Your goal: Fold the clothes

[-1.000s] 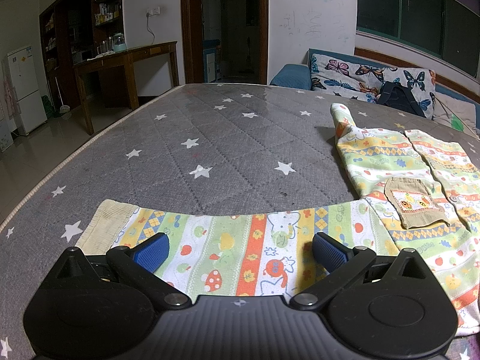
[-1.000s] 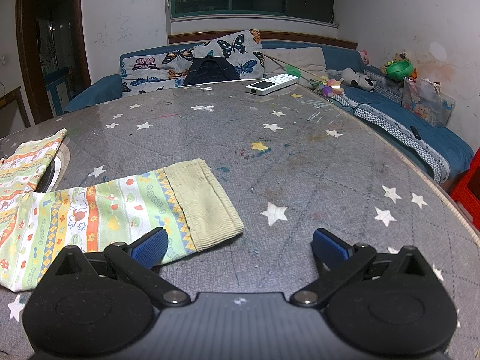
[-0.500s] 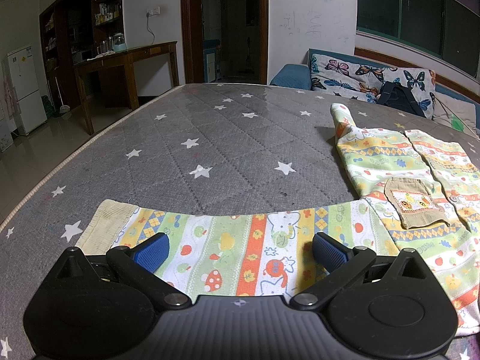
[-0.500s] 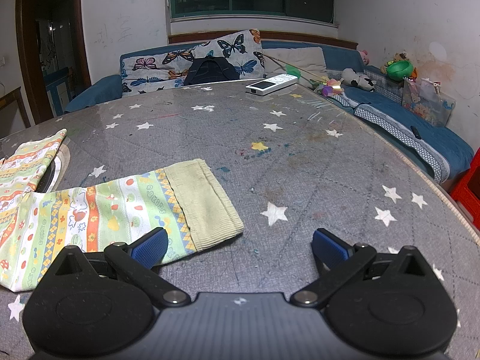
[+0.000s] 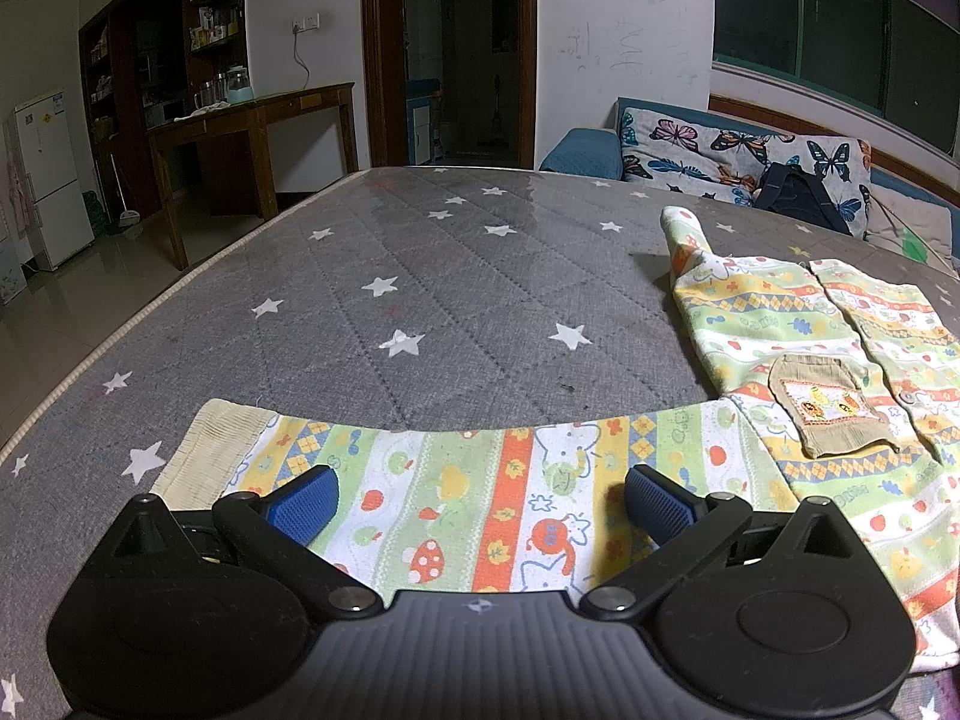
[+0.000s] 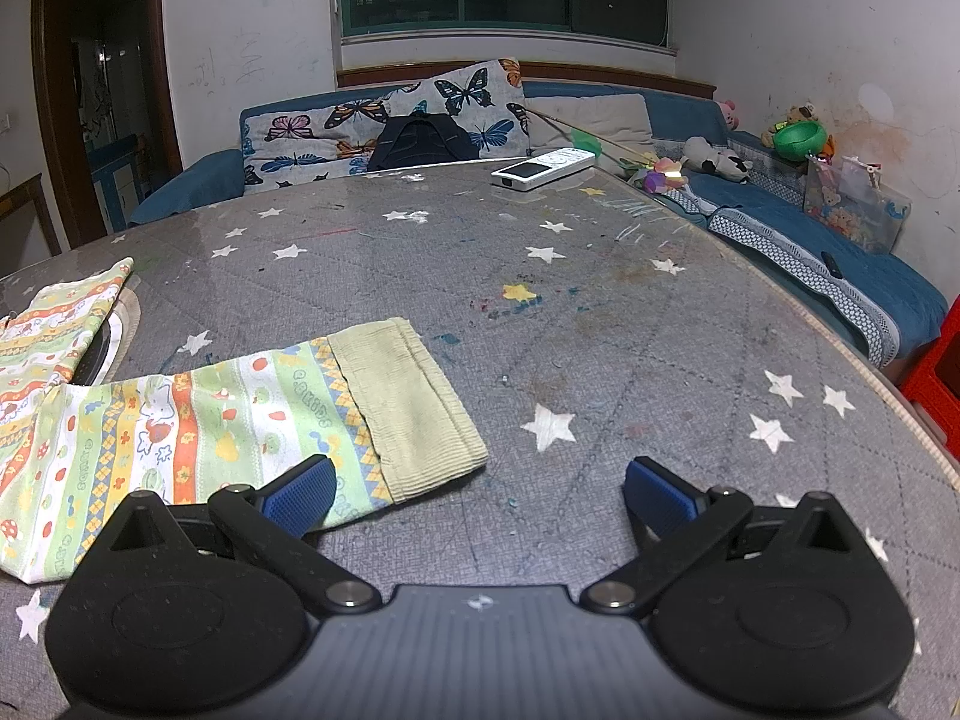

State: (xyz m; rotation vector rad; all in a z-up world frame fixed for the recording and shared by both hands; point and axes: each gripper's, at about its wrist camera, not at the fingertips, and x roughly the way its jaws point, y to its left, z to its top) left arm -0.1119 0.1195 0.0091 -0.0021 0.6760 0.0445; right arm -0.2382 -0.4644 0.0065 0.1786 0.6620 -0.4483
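Note:
A child's patterned top (image 5: 798,354) with green, orange and white stripes lies flat on the grey starred table (image 5: 456,276). Its left sleeve (image 5: 468,492) with a ribbed cuff (image 5: 210,456) stretches toward the left wrist camera. My left gripper (image 5: 480,507) is open, its blue pads (image 5: 303,507) over the sleeve. In the right wrist view the other sleeve (image 6: 198,438) ends in a ribbed cuff (image 6: 414,402). My right gripper (image 6: 480,501) is open and empty, its left pad (image 6: 300,501) at the sleeve's near edge.
A white remote (image 6: 543,168) lies at the table's far edge. A blue sofa with butterfly cushions (image 6: 384,132) and a dark bag (image 6: 420,141) stands behind the table. A wooden desk (image 5: 240,138) and fridge (image 5: 48,174) stand at the left. A red crate (image 6: 939,372) is at right.

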